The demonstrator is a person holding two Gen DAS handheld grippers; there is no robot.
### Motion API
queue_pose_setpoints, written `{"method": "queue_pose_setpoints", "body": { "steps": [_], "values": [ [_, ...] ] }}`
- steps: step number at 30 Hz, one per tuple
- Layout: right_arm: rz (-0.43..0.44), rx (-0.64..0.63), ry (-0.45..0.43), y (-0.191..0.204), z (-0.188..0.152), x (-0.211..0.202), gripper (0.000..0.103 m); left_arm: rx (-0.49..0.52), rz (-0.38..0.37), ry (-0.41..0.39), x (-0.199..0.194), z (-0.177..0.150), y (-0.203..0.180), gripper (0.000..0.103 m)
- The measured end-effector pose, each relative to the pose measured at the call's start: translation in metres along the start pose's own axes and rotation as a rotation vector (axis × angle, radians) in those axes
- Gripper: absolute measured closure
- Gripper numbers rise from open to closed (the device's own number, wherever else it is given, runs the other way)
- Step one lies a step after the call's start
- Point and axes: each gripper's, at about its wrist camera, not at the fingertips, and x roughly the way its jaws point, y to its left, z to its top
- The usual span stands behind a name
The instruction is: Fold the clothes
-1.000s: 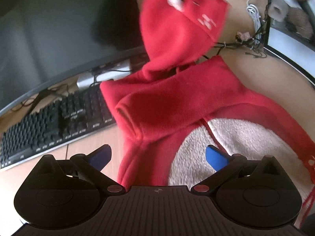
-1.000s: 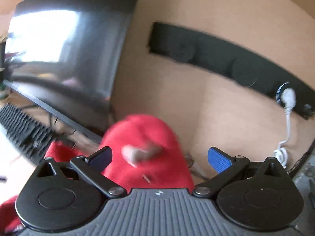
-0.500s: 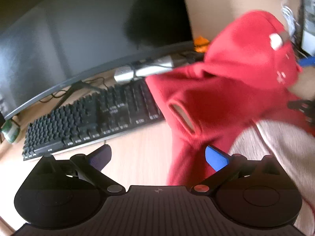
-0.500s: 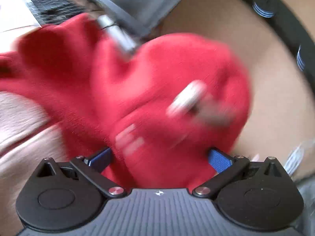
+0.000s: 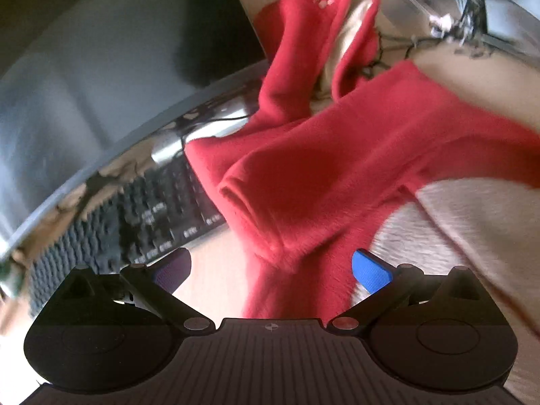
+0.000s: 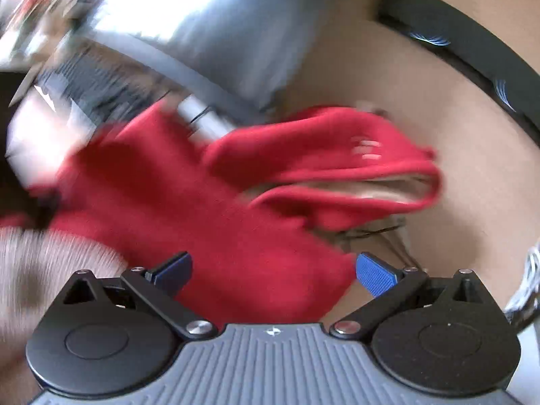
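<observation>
From the keyboard (image 5: 135, 229) at lower left to the red hooded garment (image 5: 320, 175) sprawled unfolded across centre frame, hood (image 5: 314, 33) upper centre, we hold our left gripper (image 5: 271, 270) and right gripper (image 6: 273, 270) spread, empty, poised above the cloth, seemingly to seize an edge.
</observation>
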Motion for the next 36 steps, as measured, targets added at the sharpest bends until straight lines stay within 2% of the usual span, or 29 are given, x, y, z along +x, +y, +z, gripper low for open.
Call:
{"method": "queue_pose_setpoints", "body": {
  "steps": [1, 3, 5, 8, 10, 12, 13, 14, 16, 17, 19, 21, 22, 24, 26, 29, 30, 31, 32, 36],
  "values": [
    [-0.028, 0.000, 0.004, 0.003, -0.002, 0.003, 0.000, -0.003, 0.044, -0.002, 0.005, 0.004, 0.003, 0.000],
    [-0.118, 0.072, 0.014, -0.008, -0.002, 0.012, 0.000, -0.083, 0.086, -0.022, 0.005, 0.014, 0.021, 0.000],
    [-0.209, 0.143, 0.025, -0.019, -0.003, 0.021, 0.000, -0.173, 0.074, -0.054, -0.003, 0.022, 0.038, 0.000],
    [-0.345, 0.251, 0.040, -0.037, -0.004, 0.034, 0.000, -0.200, 0.032, -0.119, -0.020, 0.026, 0.045, 0.000],
    [-0.436, 0.323, 0.051, -0.048, -0.004, 0.042, 0.000, -0.147, -0.039, -0.133, -0.025, 0.026, 0.036, 0.000],
    [-0.600, 0.435, 0.063, -0.074, -0.022, 0.030, 0.000, -0.012, -0.111, -0.130, -0.025, 0.023, 0.010, 0.000],
    [-0.696, 0.514, 0.083, -0.090, -0.037, 0.018, 0.000, 0.060, -0.120, -0.134, -0.024, 0.021, -0.004, 0.000],
    [-0.750, 0.612, 0.110, -0.108, -0.052, 0.012, 0.000, 0.136, -0.107, -0.144, -0.020, 0.018, -0.020, 0.000],
    [-0.733, 0.787, 0.168, -0.133, -0.082, -0.002, 0.000, 0.272, -0.058, -0.173, -0.009, 0.015, -0.050, 0.000],
    [-0.700, 0.834, 0.184, -0.137, -0.092, -0.007, 0.000, 0.323, -0.026, -0.191, -0.004, 0.016, -0.062, 0.000],
    [-0.612, 0.880, 0.201, -0.138, -0.106, -0.014, 0.000, 0.390, 0.032, -0.197, 0.013, 0.018, -0.079, 0.000],
    [-0.528, 1.013, 0.194, -0.145, -0.122, -0.024, 0.000, 0.430, 0.116, -0.198, 0.026, 0.020, -0.084, 0.000],
    [-0.514, 1.075, 0.187, -0.147, -0.129, -0.031, 0.000, 0.437, 0.171, -0.205, 0.030, 0.021, -0.083, 0.000],
    [-0.525, 1.094, 0.193, -0.149, -0.136, -0.038, 0.000, 0.340, 0.281, -0.227, 0.028, 0.027, -0.063, 0.000],
    [-0.537, 1.029, 0.199, -0.147, -0.136, -0.040, 0.000, 0.164, 0.384, -0.232, 0.019, 0.034, -0.027, 0.000],
    [-0.466, 0.900, 0.199, -0.134, -0.131, -0.046, 0.000, -0.092, 0.519, -0.194, 0.005, 0.021, 0.034, 0.000],
    [-0.430, 0.855, 0.192, -0.128, -0.129, -0.050, 0.000, -0.173, 0.526, -0.173, 0.001, 0.013, 0.052, 0.000],
    [-0.392, 0.800, 0.187, -0.120, -0.125, -0.055, 0.000, -0.254, 0.519, -0.149, -0.003, 0.003, 0.069, 0.000],
    [-0.356, 0.743, 0.182, -0.110, -0.121, -0.063, 0.000, -0.358, 0.480, -0.113, -0.007, -0.011, 0.089, 0.000],
    [-0.157, 0.617, 0.192, -0.071, -0.108, -0.095, 0.000, -0.822, 0.220, 0.038, -0.015, -0.077, 0.151, 0.000]
  ]
}}
